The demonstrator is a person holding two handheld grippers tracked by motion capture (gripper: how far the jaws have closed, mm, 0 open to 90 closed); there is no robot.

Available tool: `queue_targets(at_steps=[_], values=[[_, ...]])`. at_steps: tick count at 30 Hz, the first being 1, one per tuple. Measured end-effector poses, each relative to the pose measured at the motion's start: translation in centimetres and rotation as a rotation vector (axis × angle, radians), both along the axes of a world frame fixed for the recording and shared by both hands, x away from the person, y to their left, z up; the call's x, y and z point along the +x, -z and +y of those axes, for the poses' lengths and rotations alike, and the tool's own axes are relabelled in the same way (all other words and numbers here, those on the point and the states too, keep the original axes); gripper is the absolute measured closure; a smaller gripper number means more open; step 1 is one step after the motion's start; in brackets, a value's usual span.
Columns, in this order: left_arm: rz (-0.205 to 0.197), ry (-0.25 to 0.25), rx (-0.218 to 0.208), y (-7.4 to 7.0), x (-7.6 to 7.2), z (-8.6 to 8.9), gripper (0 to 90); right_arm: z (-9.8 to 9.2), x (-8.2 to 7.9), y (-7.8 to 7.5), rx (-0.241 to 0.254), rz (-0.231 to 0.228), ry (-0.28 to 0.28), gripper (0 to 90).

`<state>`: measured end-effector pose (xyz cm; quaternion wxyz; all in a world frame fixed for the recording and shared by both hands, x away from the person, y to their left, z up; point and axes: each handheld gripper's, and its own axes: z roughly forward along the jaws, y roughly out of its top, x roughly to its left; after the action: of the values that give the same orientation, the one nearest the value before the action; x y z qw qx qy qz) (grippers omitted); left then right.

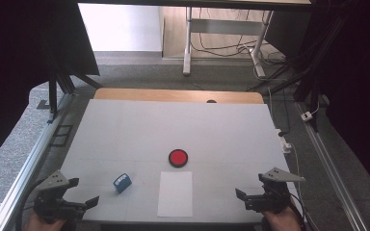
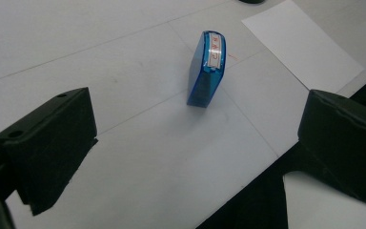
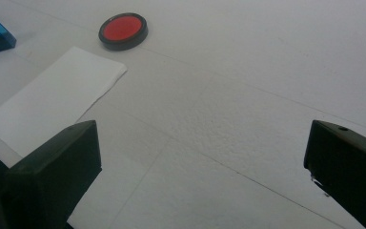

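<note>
Three things lie on the white table, grouped toward the person's edge as if laid out for stamping: a small blue self-inking stamp, a round red ink pad in a black case, and a blank sheet of white paper. That grouping looks deliberate, since the pad sits just beyond the paper's far edge and the stamp lies a little to the paper's left, near both. Both grippers hover at the near corners, well apart from each other and from everything on the table. The left gripper has its jaws spread wide with nothing between them, and its own view looks straight at the stamp, which lies tilted on its side, its printed label strip facing up, ahead of the gap between the jaws; that aim suggests it is the piece to be picked up first, though no contact has been made. The right gripper likewise stands wide open and empty, angled inward over bare table, with the paper and ink pad ahead to its left, probably waiting to steady the sheet or pad.
</note>
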<state>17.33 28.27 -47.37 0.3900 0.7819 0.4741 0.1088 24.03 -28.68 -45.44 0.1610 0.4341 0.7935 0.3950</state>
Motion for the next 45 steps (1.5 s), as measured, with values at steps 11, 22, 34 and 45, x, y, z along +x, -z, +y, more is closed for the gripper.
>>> queue_targets(at_steps=[11,22,34,45], values=[[0.000,-0.004,0.008,0.0,0.1,-0.1,0.0,0.0,0.2,0.1,0.013,0.019,-0.018,0.0],[0.005,-0.009,0.077,0.0,0.1,-0.9,0.0,0.2,0.2,0.1,-0.006,0.032,-0.034,0.0],[0.002,-0.002,0.100,-0.1,0.2,-1.1,0.5,0.2,0.3,0.2,-0.004,0.036,-0.035,0.0],[-0.005,-0.010,0.114,-0.3,0.9,-1.5,0.0,0.3,0.3,0.2,-0.008,0.038,-0.034,0.0]])
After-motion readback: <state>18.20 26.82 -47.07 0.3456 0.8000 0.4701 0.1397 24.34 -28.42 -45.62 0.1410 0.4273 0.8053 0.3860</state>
